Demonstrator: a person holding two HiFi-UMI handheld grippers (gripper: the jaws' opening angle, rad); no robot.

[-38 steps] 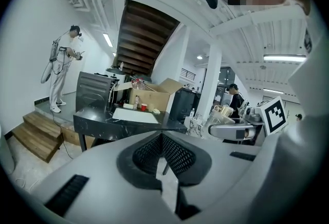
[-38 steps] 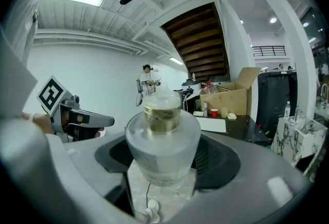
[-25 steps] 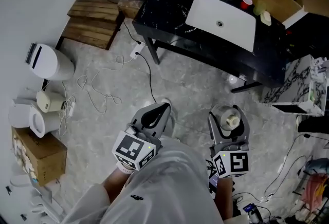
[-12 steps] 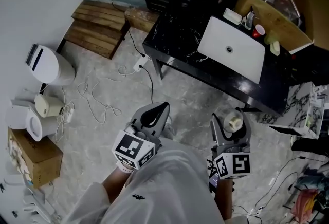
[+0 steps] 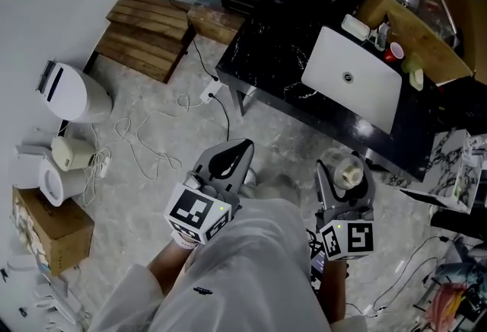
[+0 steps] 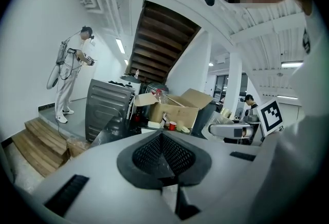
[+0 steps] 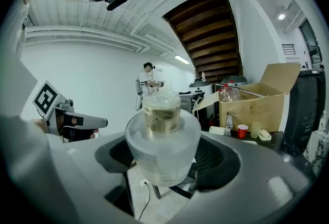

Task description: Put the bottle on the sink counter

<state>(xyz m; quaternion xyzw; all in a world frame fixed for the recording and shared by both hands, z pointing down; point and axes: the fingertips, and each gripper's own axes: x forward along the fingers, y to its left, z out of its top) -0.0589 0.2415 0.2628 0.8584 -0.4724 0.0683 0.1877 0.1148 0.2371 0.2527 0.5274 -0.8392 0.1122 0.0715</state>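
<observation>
Bottle [image 5: 349, 170] sits gripped between the jaws of the right claw [image 5: 342, 184], held above the floor on the near side of the black surface [image 5: 266, 60] with its white sink [image 5: 358, 90], and well apart from it. The left claw [image 5: 227, 161] is clenched on nothing. The pickup looks done; what seems left is carrying the bottle across and setting it down.

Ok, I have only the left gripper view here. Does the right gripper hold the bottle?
Observer: Yes. The right gripper is closed on the frosted bottle, which stands upright between its jaws.
Operator: And is there a free place on the counter?
Observer: In the head view, the black counter shows bare surface to the left of the white sink basin.
</observation>
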